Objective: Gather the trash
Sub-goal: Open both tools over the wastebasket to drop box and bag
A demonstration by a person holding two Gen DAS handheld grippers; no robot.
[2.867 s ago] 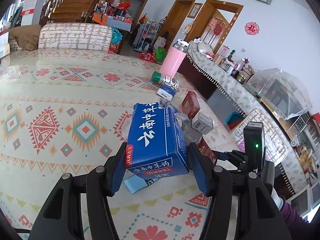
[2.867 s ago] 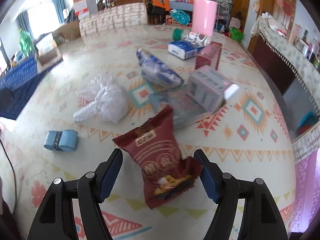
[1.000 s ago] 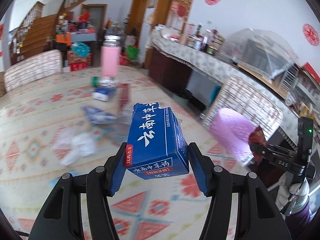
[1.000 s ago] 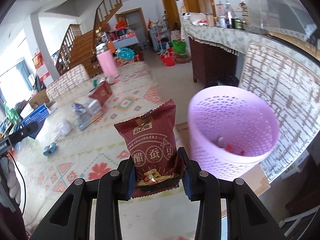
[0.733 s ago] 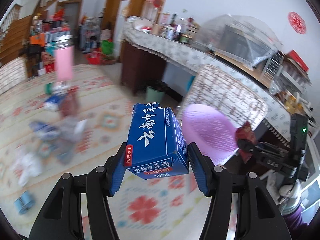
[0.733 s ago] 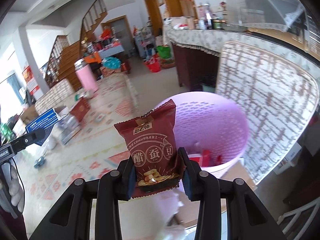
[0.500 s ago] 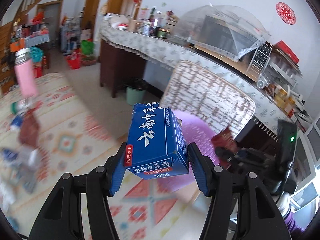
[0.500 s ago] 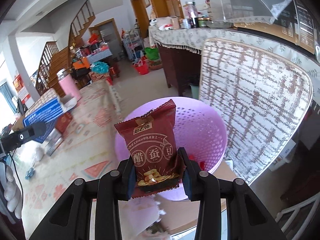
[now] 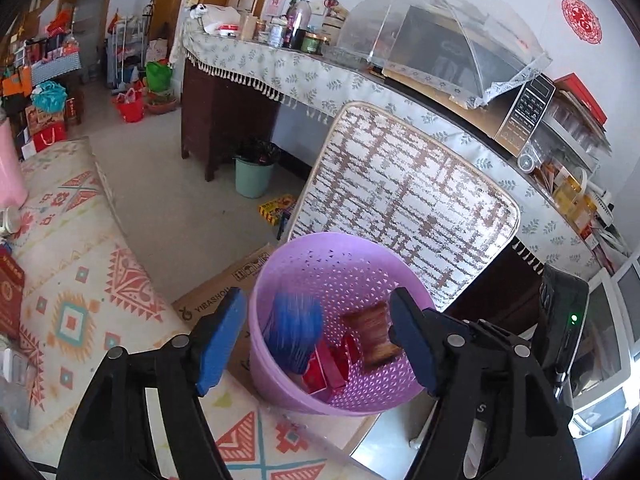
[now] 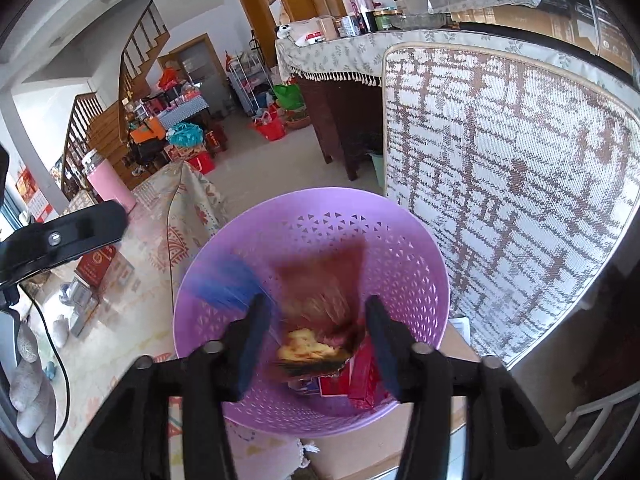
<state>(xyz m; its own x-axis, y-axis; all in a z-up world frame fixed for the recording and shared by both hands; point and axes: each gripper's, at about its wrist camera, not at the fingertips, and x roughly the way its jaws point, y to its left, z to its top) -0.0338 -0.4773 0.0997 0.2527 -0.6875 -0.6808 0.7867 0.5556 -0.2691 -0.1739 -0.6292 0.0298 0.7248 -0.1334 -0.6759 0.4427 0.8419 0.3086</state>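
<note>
A purple perforated trash basket (image 9: 352, 264) stands on the floor beside the table; it also shows in the right wrist view (image 10: 404, 240). My left gripper (image 9: 316, 340) is open above the basket. A blurred blue carton (image 9: 294, 332) falls inside the basket. My right gripper (image 10: 314, 336) is open over the basket. A blurred dark red snack bag (image 10: 320, 300) drops between its fingers; it also shows in the left wrist view (image 9: 370, 330). Red packets (image 10: 360, 380) lie at the basket's bottom.
A chair back with a brown and white weave (image 9: 404, 196) stands right behind the basket. A cardboard box (image 9: 224, 300) lies under the basket. The patterned tablecloth (image 9: 72, 280) with leftover trash is at the left. A green bin (image 9: 252, 176) stands by the sideboard.
Both grippers have opened over the basket. The blue carton has left my left gripper and the snack bag has left my right gripper; both are falling into the basket.
</note>
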